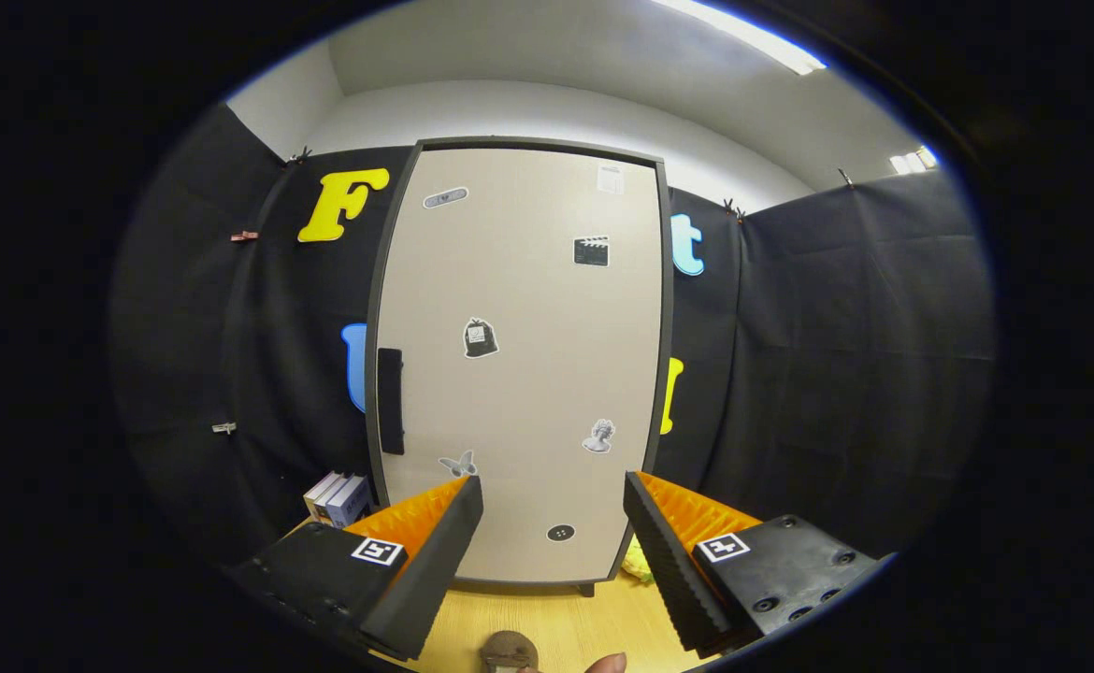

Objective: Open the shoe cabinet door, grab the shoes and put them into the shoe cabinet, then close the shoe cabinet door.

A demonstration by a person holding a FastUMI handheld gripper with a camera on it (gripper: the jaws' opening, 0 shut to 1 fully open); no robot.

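Gripper (pixel 553 491) is hanging w/ fingers wide apart, nothing between em, facing the shoe cabinet door (pixel 519 365), which is sitting closed.

Shoe cabinet door (pixel 528 374) smooth, matt; floor (pixel 566 626) light wood; jaws open, ridged inner faces.

Beige door (pixel 528 374) with dark frame, black handle (pixel 390 400), black-and-white stickers (pixel 480 338); light wood floor (pixel 575 622).
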